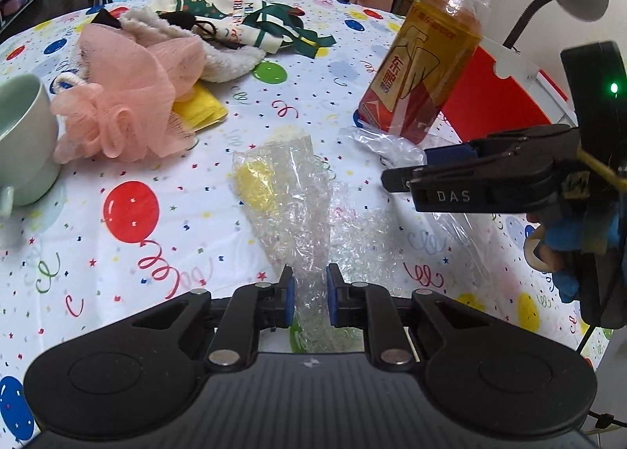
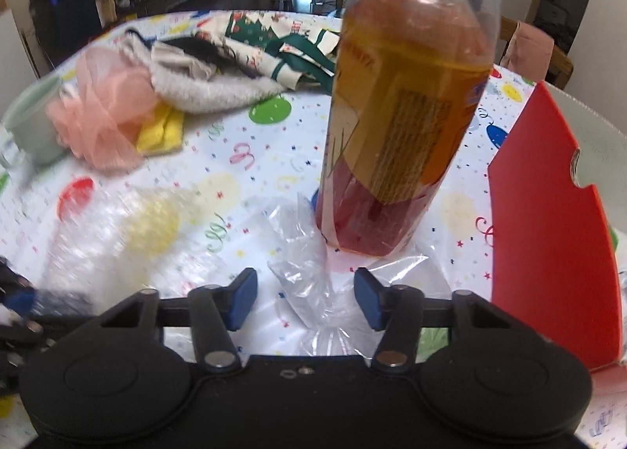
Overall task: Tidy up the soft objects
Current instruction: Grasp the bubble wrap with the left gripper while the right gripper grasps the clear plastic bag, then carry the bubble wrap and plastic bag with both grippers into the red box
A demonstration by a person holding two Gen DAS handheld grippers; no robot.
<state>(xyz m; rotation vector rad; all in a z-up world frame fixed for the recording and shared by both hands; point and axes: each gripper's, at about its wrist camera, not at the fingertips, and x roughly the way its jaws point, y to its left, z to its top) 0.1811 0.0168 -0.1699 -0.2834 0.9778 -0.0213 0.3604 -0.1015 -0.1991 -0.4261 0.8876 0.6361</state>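
Observation:
A sheet of clear bubble wrap (image 1: 298,206) lies on the balloon-print tablecloth (image 1: 117,265); its near end runs between the pads of my left gripper (image 1: 310,292), whose jaws stand narrowly apart around it. My right gripper (image 2: 305,298) is open over a crumpled clear plastic bag (image 2: 309,272) that lies partly under a tea bottle (image 2: 399,116). The bubble wrap shows blurred at the left of the right wrist view (image 2: 129,237). The right gripper also shows at the right of the left wrist view (image 1: 407,171).
A pink mesh bath pouf (image 1: 117,96), a yellow cloth (image 1: 200,106), a white fleece cloth (image 1: 203,45) and a printed fabric with green ribbons (image 1: 250,24) are piled at the back. A pale green mug (image 1: 19,139) stands left. A red board (image 2: 548,237) stands right.

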